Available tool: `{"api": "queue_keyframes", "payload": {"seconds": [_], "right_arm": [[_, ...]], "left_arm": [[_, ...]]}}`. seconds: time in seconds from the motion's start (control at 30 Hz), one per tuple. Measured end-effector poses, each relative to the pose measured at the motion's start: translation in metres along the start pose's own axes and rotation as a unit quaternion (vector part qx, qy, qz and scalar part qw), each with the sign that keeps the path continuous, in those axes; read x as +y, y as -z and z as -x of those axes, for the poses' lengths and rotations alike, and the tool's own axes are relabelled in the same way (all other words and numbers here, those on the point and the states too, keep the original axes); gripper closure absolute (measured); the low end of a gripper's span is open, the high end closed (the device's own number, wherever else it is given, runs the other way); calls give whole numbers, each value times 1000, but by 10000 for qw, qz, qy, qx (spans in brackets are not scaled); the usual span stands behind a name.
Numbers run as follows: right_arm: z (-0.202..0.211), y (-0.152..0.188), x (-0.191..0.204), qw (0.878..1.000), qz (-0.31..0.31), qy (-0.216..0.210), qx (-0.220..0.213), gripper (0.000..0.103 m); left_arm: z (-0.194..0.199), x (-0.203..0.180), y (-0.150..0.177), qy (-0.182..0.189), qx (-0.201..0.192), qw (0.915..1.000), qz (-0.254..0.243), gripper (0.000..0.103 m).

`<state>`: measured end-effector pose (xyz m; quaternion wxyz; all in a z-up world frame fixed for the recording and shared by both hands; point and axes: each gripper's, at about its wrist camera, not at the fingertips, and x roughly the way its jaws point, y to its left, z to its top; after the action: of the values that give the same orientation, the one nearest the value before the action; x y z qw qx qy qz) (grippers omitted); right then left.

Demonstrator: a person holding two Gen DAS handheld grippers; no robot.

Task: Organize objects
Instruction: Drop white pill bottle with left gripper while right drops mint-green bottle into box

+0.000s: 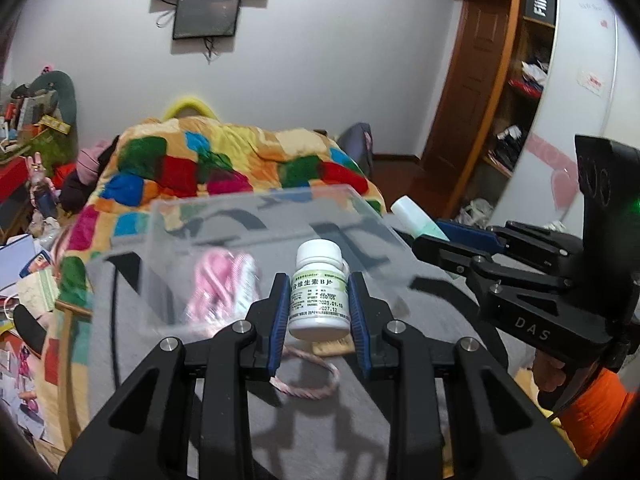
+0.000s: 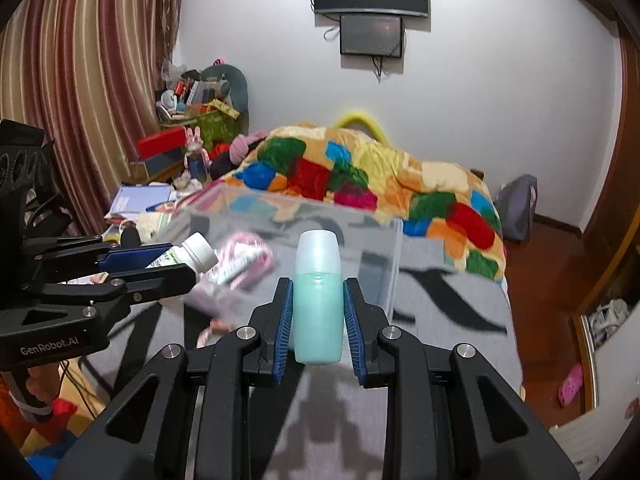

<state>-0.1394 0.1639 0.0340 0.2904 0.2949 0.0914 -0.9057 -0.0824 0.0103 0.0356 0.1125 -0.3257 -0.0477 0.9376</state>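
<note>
My left gripper is shut on a white pill bottle with a green label, held above the grey blanket in front of a clear plastic box. My right gripper is shut on a teal bottle with a frosted cap, also just before the clear box. A pink and white packet lies inside the box, also seen in the right wrist view. Each gripper shows in the other's view: the right gripper with the teal bottle, the left gripper with the pill bottle.
A pink and white cord and a small tan item lie on the grey blanket. A colourful quilt is heaped behind the box. Cluttered shelves and books stand at the left, a wardrobe at the right.
</note>
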Motion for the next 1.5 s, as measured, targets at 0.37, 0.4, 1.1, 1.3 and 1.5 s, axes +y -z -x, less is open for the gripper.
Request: {"api": "queue_keyframes", "payload": {"seconds": [0.37, 0.4, 1.1, 1.3, 1.5], "right_arm": [[-62, -22, 6, 9991, -178, -133, 374, 80], [-67, -21, 5, 9989, -190, -130, 419, 80], [-106, -14, -2, 9944, -264, -162, 1007, 78], [-64, -17, 1, 9973, -65, -284, 669, 73], [-36, 2, 10, 9975, 124, -365, 597, 68]], "left_arm": [[-28, 39, -20, -260, 110, 9990, 345, 74], [-33, 41, -20, -263, 153, 9989, 367, 74], [-64, 47, -6, -183, 687, 9969, 349, 74], [-29, 44, -7, -237, 430, 9986, 174, 74], [-17, 37, 13, -293, 545, 9981, 17, 74]]}}
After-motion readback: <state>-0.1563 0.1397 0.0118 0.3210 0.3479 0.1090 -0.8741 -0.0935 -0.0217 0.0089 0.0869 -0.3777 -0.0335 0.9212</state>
